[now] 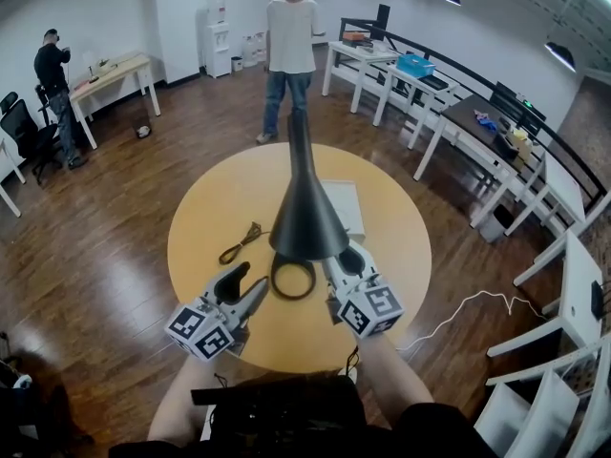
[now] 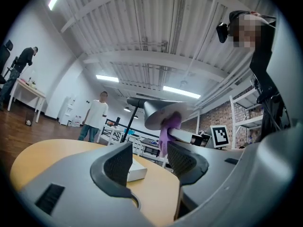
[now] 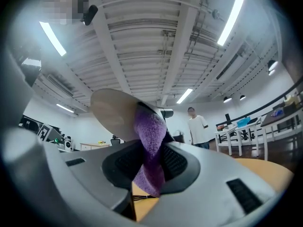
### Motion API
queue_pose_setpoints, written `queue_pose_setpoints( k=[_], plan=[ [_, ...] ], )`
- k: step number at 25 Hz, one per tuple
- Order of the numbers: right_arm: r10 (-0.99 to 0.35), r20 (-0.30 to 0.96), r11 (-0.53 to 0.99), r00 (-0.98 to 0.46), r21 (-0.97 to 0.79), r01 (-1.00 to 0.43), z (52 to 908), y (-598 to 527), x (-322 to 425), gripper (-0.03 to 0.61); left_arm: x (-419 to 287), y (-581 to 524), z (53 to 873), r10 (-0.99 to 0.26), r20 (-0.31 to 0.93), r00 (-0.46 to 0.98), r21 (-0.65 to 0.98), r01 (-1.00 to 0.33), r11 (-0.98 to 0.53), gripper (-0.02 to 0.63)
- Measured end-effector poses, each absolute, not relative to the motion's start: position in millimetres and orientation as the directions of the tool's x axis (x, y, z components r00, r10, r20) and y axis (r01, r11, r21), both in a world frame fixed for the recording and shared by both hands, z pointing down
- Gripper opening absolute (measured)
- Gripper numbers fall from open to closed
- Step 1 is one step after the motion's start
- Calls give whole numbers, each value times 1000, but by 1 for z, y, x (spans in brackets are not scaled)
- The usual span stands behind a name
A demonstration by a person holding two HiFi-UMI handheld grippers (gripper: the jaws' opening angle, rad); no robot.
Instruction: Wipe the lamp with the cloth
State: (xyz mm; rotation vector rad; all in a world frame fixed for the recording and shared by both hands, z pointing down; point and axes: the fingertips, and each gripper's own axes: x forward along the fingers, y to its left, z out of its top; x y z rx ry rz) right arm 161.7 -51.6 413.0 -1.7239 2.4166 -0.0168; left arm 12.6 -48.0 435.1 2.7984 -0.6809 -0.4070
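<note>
Two grippers: we hold the left gripper (image 1: 246,290) and the right gripper (image 1: 346,261) over the round yellow table (image 1: 205,208), one on each side of the lamp's wide end.
Left jaws: apart, with nothing between them; through the gap in the left gripper view (image 2: 149,156) we see only table top and a white box (image 2: 135,170).
Right jaws: clamped on the purple cloth (image 3: 150,136), as the right gripper view (image 3: 151,161) shows; the cloth rises out of the jaws and a short end hangs below them.
Cloth: its upper end touches the rim of the lamp shade, just above and ahead of the right jaws. From the left jaws we see it up and to the right (image 2: 168,130), against the same rim.
Lamp: black, with a cone shade (image 1: 305,208) whose wide end sits between the two pairs of jaws. It shows pale in the right gripper view (image 3: 113,109).
Ring: a black ring (image 1: 293,280) lies on the table between the two pairs of jaws.
Cable: a dark coiled cable (image 1: 242,244) lies on the table ahead of the left jaws.
Box: in the head view the white box (image 1: 348,206) lies just beyond the right jaws.
Person: someone in a white shirt (image 1: 291,36) stands on the wooden floor, well beyond both jaws.
</note>
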Motion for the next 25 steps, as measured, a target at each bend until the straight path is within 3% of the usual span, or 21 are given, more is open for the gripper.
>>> queue_pose_setpoints(
  k=[14, 25],
  plan=[
    [-940, -149, 314, -306, -33, -949, 396, -20, 153, 91, 21, -49, 440, -440, -222, 870, 301, -368, -880, 229],
    [-901, -200, 382, -386, 59, -922, 375, -16, 107, 91, 7, -55, 434, -449, -235, 862, 297, -376, -878, 227]
  ],
)
